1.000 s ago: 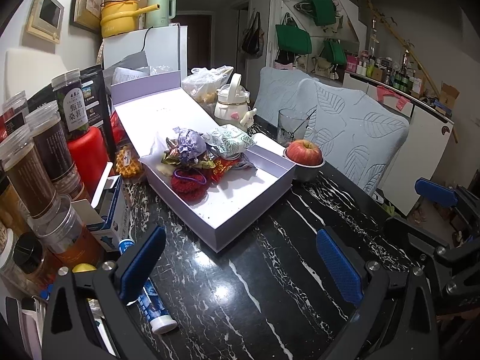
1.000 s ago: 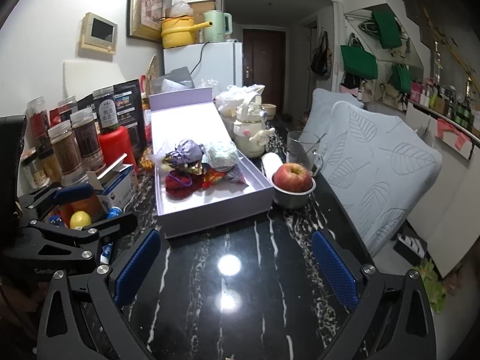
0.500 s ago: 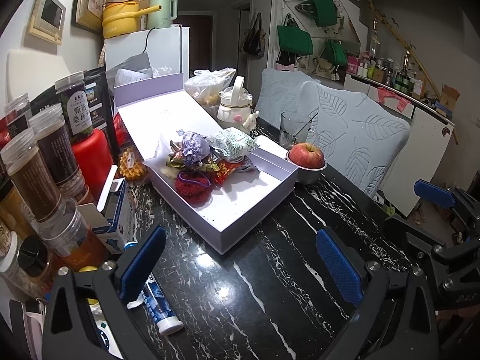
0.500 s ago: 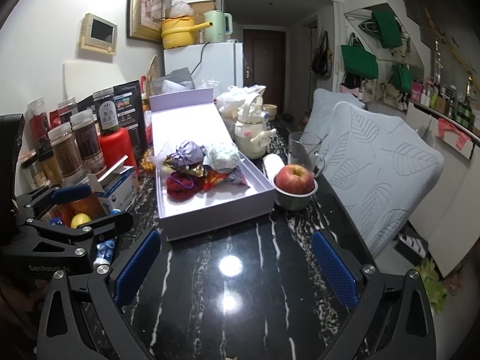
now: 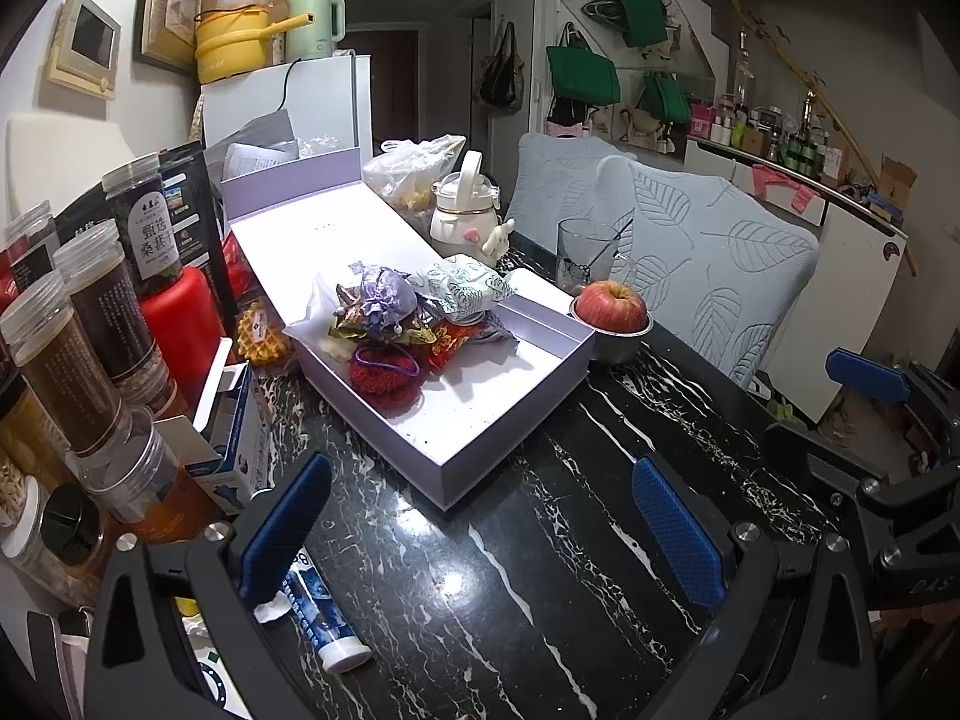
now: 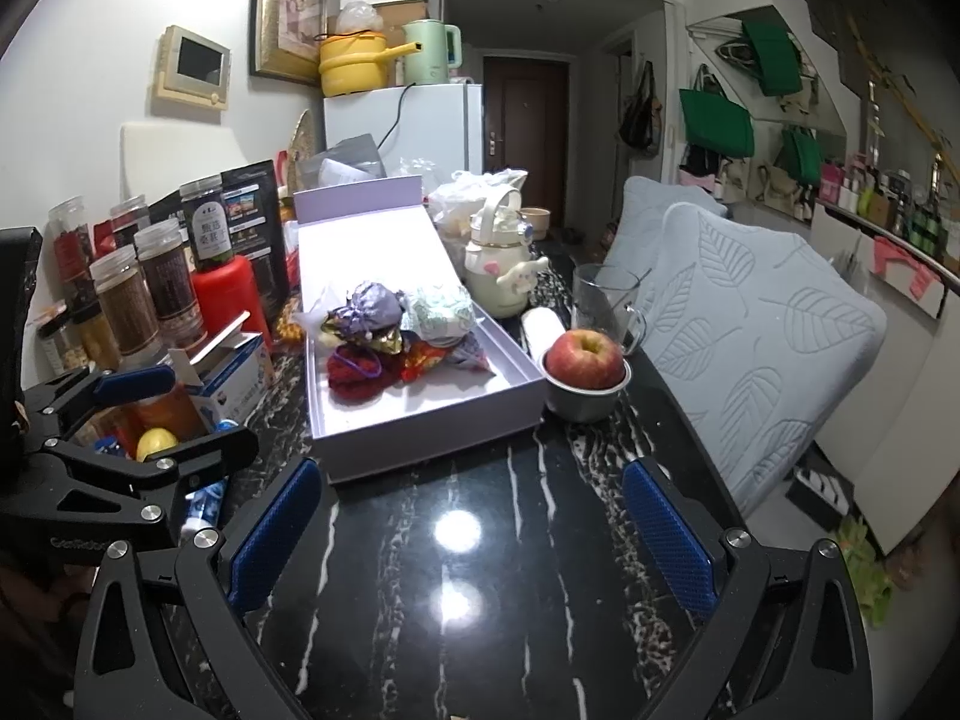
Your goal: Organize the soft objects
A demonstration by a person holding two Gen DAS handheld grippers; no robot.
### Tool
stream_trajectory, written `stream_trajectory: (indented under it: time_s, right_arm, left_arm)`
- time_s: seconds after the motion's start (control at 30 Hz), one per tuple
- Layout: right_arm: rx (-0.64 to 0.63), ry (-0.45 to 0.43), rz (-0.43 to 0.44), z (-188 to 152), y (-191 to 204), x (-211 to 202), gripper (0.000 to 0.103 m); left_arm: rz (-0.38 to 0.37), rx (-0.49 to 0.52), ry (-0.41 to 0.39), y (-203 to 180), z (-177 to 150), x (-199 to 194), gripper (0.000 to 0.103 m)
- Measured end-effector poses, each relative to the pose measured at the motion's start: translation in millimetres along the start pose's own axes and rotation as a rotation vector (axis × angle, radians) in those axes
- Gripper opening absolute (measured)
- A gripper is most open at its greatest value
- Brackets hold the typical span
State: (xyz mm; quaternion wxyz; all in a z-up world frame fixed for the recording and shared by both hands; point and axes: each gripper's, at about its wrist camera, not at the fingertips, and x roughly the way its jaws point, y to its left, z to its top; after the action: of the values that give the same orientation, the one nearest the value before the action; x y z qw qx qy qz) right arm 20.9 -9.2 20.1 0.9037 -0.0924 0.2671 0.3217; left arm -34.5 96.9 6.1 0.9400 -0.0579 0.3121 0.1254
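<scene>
Black marble with white veins spreads under both grippers, its polish throwing back two bright lamp spots. Straight ahead of the right gripper, past its wide-spread, empty blue pads, sits the lavender box with its lid folded back flat behind it. The soft objects are heaped at the box's far end: a purple pouch, a pale green patterned pouch, a dark red knitted piece and a red printed one half buried beneath them, so its shape is hard to read. Beyond the box's right corner an apple rests in a small metal bowl, with a glass mug behind it.

From the left wrist view the left gripper is likewise released and holds nothing; the box lies ahead of it, angled. Off its left finger a toothpaste tube is partly covered by the pad, and jars crowd the picture's edge, cut off. To the far right the other gripper's frame shows only in part.
</scene>
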Motion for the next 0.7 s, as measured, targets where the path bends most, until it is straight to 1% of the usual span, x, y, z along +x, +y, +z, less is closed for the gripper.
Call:
stream_trajectory:
  time_s: [0.23, 0.43, 0.7]
  right_arm:
    - [0.0, 0.0, -0.002, -0.2, -0.4, 0.5, 0.102]
    - [0.002, 0.002, -0.004, -0.7, -2.0, 0.8, 0.102]
    - [0.001, 0.004, -0.012, -1.1, -3.7, 2.8, 0.102]
  left_arm:
    - [0.006, 0.007, -0.001, -1.7, 1.5, -0.5, 0.102]
    - [-0.005, 0.013, 0.006, -2.7, 2.6, 1.1, 0.102]
    - [0.006, 0.019, 0.003, -3.2, 2.6, 1.3, 0.102]
